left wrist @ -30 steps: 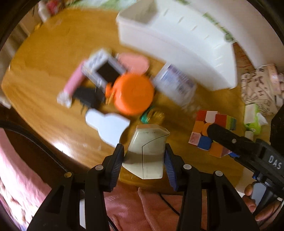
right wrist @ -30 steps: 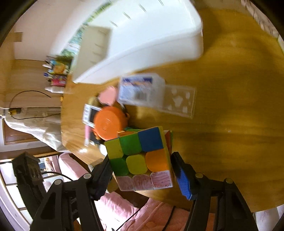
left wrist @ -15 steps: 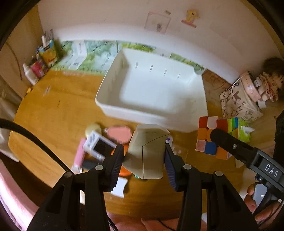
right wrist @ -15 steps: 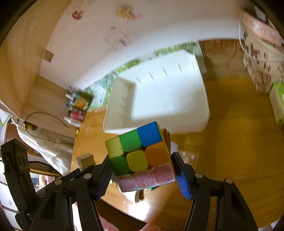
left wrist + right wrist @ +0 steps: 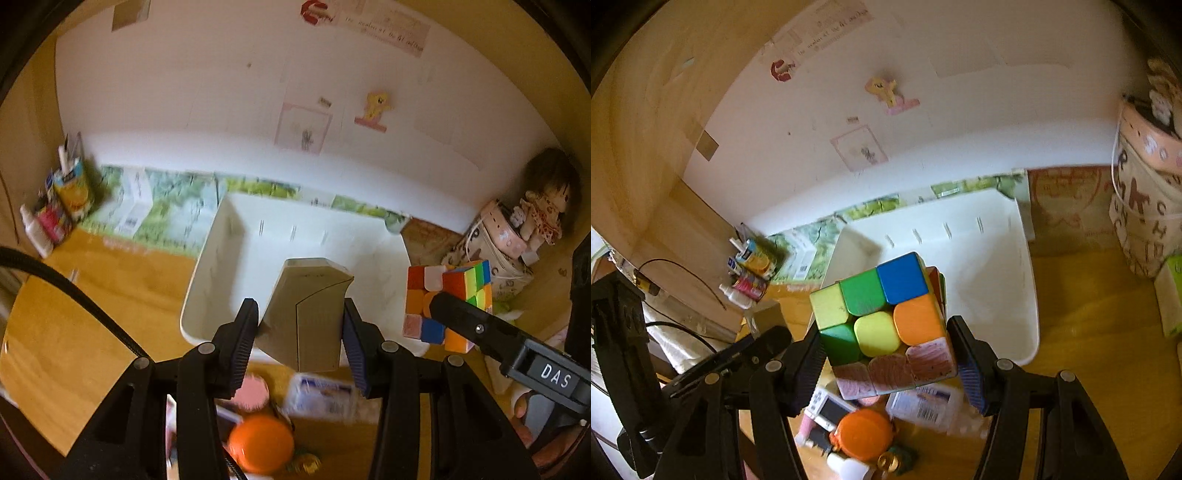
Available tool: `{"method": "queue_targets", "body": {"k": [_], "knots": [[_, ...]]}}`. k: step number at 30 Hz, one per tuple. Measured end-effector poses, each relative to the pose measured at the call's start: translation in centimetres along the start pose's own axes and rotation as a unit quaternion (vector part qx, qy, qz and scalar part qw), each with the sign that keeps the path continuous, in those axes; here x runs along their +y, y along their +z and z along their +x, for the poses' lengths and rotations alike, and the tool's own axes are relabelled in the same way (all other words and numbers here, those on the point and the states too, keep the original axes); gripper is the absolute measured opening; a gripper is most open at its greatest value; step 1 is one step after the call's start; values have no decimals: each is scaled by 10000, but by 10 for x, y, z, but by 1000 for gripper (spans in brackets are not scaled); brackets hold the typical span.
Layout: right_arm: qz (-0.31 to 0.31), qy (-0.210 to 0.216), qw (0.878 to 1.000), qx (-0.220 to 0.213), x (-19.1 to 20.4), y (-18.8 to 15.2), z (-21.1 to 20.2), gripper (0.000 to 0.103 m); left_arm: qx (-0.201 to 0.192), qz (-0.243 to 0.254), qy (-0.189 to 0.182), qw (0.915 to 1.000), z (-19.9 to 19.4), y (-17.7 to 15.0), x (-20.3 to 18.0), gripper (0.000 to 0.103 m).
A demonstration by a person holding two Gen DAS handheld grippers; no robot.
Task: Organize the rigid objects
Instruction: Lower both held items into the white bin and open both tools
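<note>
Bin [image 5: 221,266], white and seemingly empty, fills mid-frame of the left wrist view, so sorting looks barely begun. Lower right of it, the puzzle cube [image 5: 886,325] sits clamped in the right gripper [image 5: 888,363]; centre, the left gripper [image 5: 301,328] grips a beige block [image 5: 306,314]. Bottom of frame, an orange lid [image 5: 260,445] and small clutter wait on the table [image 5: 74,332].

- Worktop [image 5: 66,332]: wooden, orange-brown surface.
- White bin [image 5: 221,280]: rests on worktop, towards the wall.
- Orange round lid [image 5: 864,434], clear labelled packet [image 5: 923,404], small screen device [image 5: 829,408]: clustered together near front edge.
- Patterned bag [image 5: 1145,218]: rear right corner.
</note>
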State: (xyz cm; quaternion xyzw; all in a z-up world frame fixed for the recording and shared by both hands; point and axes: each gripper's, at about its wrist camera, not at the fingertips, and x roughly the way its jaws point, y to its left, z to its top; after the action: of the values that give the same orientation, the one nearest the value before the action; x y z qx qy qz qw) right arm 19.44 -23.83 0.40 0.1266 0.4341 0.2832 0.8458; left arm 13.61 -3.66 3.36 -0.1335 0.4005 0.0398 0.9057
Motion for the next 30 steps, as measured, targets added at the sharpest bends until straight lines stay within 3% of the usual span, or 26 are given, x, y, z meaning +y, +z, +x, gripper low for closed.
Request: {"method": "queue_targets", "body": {"k": [3, 7, 12, 18, 19, 22, 25, 30], "knots": [[-277, -71, 9994, -193, 3, 3, 7, 65, -148, -89, -118, 9998, 13, 3, 6, 49], [-181, -8, 9992, -358, -3, 7, 19, 65, -309, -162, -262, 9990, 33, 4, 13, 49], [-321, -186, 9982, -481, -10, 9, 39, 65, -463, 335, -138, 9983, 52, 6, 6, 49], [-175, -333, 9987, -351, -21, 9, 63, 65, -415, 386, -87, 9984, 70, 9, 9, 49], [-154, -332, 9989, -306, -23, 9, 66, 66, -448, 392, -47, 9982, 71, 10, 10, 51], [-182, -333, 9985, -394, -26, 10, 69, 66, -422, 340, -52, 9985, 75, 12, 13, 70], [-189, -368, 9975, -579, -26, 14, 65, 75, -410, 194, -39, 9990, 76, 15, 18, 76], [-72, -279, 9969, -728, -28, 18, 55, 78, -547, 54, 48, 9985, 61, 18, 22, 81]]}}
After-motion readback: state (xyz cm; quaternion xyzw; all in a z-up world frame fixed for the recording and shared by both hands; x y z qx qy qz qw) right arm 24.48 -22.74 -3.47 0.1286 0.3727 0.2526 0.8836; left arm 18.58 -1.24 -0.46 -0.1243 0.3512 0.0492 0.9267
